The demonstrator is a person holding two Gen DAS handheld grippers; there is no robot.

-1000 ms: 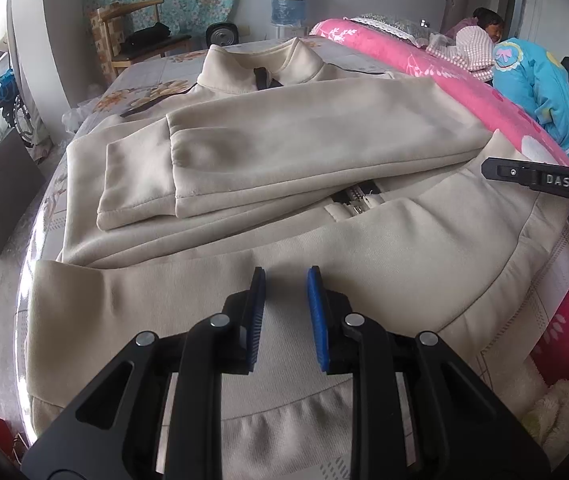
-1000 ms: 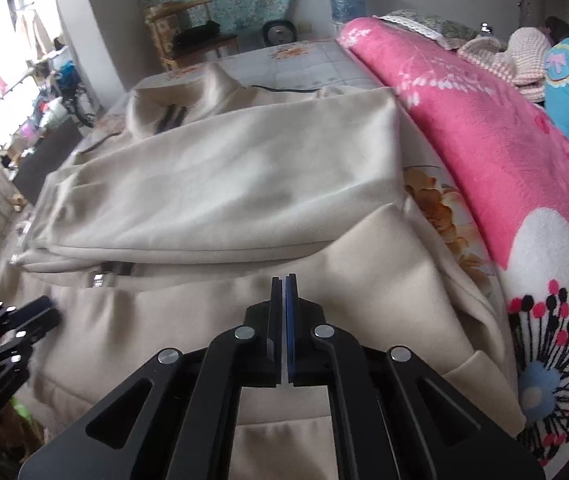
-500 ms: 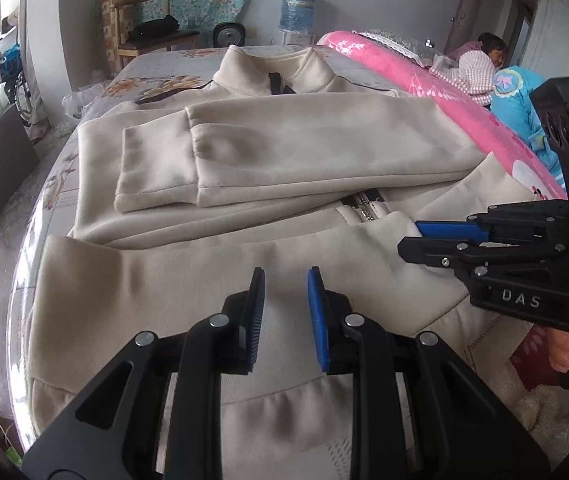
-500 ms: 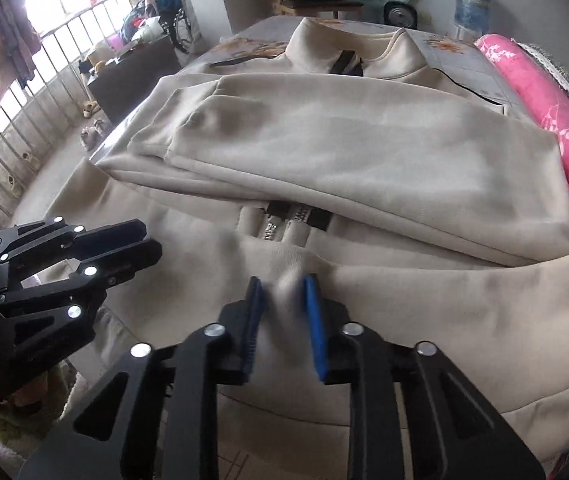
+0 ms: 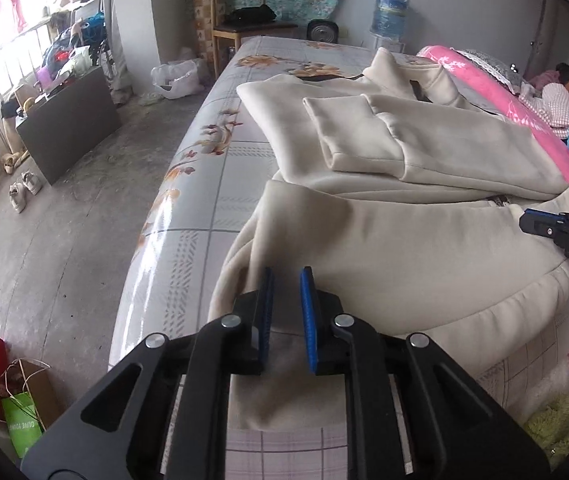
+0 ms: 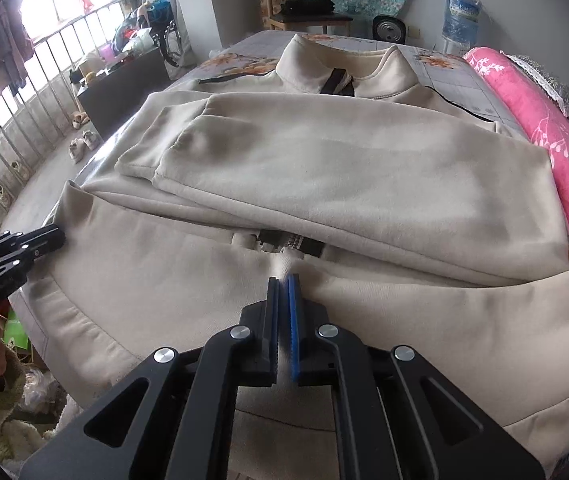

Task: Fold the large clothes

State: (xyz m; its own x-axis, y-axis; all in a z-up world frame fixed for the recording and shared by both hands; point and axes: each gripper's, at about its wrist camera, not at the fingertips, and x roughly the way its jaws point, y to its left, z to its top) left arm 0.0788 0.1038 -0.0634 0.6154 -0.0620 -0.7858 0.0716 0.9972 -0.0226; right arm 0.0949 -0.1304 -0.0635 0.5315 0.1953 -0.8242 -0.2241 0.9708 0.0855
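Across the floral bed sheet (image 5: 220,152) lies the beige zip-up fleece jacket (image 6: 344,184), collar away from you. Your right gripper (image 6: 283,280) pinches its mid-hem fabric; your left gripper (image 5: 286,276), closing over the hem's left corner, grips nothing.

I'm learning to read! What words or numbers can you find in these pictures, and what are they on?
"DAS": white letters on the black right gripper, at the edge of the left wrist view.
"OLIVE YOUNG", read sideways: on the green paper bag on the floor.
The blue water bottle has a label, but it is too blurred to read.
No other words or numbers can be read.
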